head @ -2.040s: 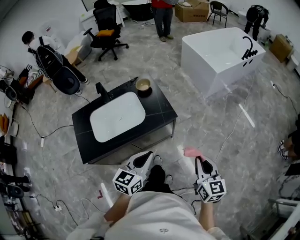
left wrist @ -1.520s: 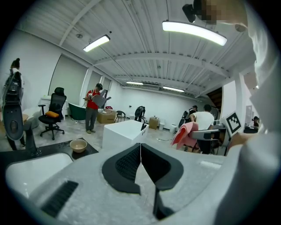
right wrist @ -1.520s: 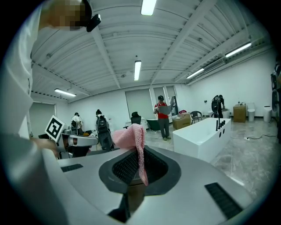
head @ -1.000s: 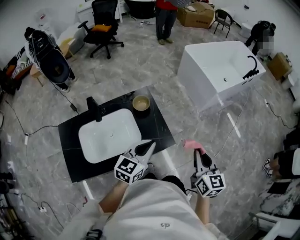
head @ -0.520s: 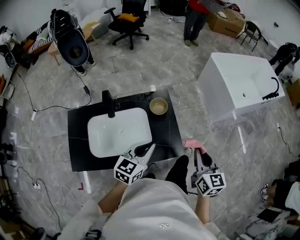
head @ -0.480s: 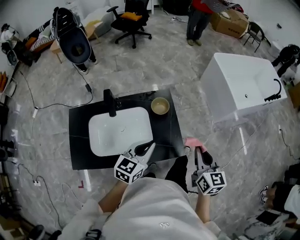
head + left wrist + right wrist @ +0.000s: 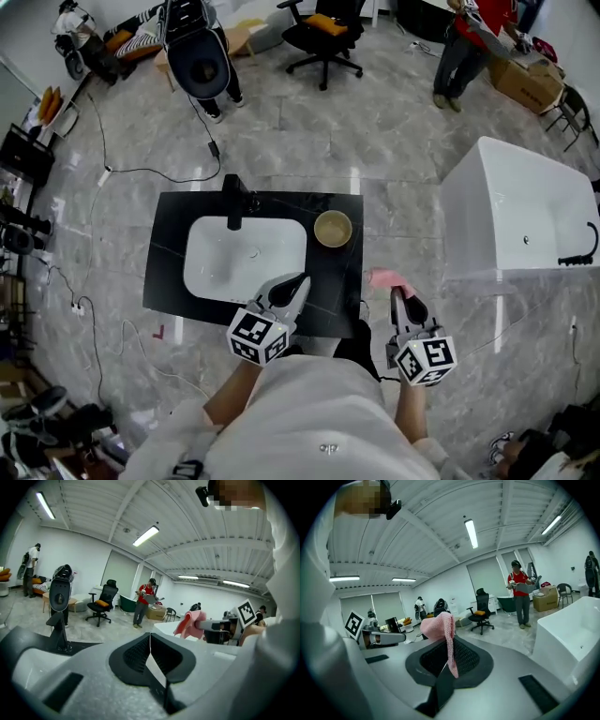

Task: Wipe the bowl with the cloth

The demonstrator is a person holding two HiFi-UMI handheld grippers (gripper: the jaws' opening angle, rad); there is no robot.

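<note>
A tan bowl [image 7: 333, 228] stands on the black countertop [image 7: 347, 291], right of the white sink basin [image 7: 246, 258]. My right gripper [image 7: 395, 294] is shut on a pink cloth [image 7: 384, 278] [image 7: 438, 629], off the counter's right front corner, apart from the bowl. My left gripper [image 7: 302, 279] is shut with nothing in it, over the counter's front edge near the basin. In the left gripper view the jaws [image 7: 150, 644] meet, and the cloth [image 7: 188, 623] shows to their right. The bowl shows in neither gripper view.
A black faucet [image 7: 233, 201] rises at the basin's far side. A white bathtub [image 7: 530, 220] stands to the right. An office chair [image 7: 324, 30], a person in red [image 7: 466, 42], boxes, cables [image 7: 122, 169] and gear ring the grey floor.
The view has swung so the counter now lies squarely before me and closer. Both grippers stay shut, the right one still holding the pink cloth near the counter's right corner.
</note>
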